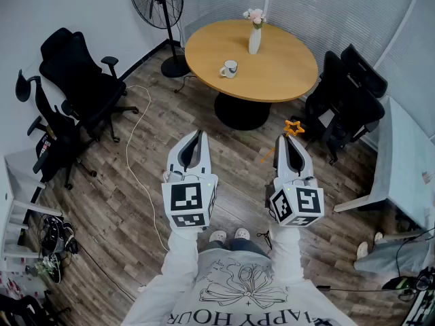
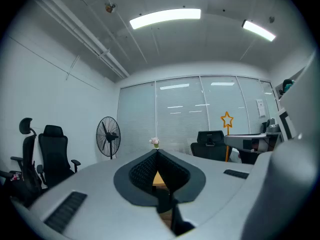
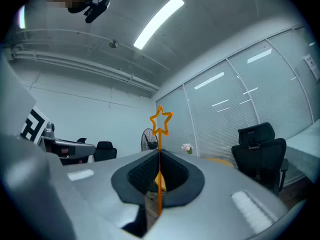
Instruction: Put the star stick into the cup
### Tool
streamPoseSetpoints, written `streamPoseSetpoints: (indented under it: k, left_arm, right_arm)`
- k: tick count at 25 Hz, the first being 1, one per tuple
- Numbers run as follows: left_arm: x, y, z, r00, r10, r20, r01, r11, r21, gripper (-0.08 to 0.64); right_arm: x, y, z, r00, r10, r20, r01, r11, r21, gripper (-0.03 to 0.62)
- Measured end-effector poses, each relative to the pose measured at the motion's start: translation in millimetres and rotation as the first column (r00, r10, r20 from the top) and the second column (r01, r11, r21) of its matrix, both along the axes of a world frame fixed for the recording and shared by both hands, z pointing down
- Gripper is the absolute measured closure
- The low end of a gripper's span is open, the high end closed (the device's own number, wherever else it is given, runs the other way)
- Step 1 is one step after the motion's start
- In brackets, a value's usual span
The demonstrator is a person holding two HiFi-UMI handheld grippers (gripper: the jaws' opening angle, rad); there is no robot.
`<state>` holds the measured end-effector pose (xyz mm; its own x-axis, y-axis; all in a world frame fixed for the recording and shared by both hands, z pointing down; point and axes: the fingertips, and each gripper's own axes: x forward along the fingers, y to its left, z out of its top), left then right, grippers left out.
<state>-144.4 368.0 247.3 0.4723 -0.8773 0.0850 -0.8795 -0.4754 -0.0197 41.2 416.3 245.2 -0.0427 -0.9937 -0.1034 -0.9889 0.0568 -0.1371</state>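
Note:
The star stick (image 1: pixel 293 128), thin and orange with an open star at its top, is clamped in my right gripper (image 1: pixel 292 140). In the right gripper view the star stick (image 3: pixel 161 121) rises upright from between the shut jaws. My left gripper (image 1: pixel 197 136) is shut with nothing in it, to the left of the right one at about the same height. The white cup (image 1: pixel 230 68) stands on the round wooden table (image 1: pixel 279 73) ahead, well beyond both grippers. From the left gripper view the star stick (image 2: pixel 227 120) shows to the right.
A white vase with flowers (image 1: pixel 255 36) stands on the table behind the cup. Black office chairs (image 1: pixel 81 80) are at the left, more chairs (image 1: pixel 350 100) at the right. A floor fan (image 1: pixel 158 5) stands at the back left. A white cable (image 1: pixel 132 155) runs across the wood floor.

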Motion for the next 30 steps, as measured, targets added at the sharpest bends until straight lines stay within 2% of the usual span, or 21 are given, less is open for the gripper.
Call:
streamPoseSetpoints:
  k: [18, 30]
  left_arm:
    - [-18, -38, 2, 1.000, 0.025, -0.005, -0.025, 1.000, 0.013, 0.554]
    - [-28, -61, 17, 1.000, 0.013, -0.001, -0.013, 1.000, -0.013, 0.554]
  right_arm:
    - [-20, -35, 4, 1.000, 0.014, 0.022, -0.015, 1.000, 0.011, 0.578]
    - [-29, -58, 14, 1.000, 0.010, 0.021, -0.010, 1.000, 0.000, 0.578]
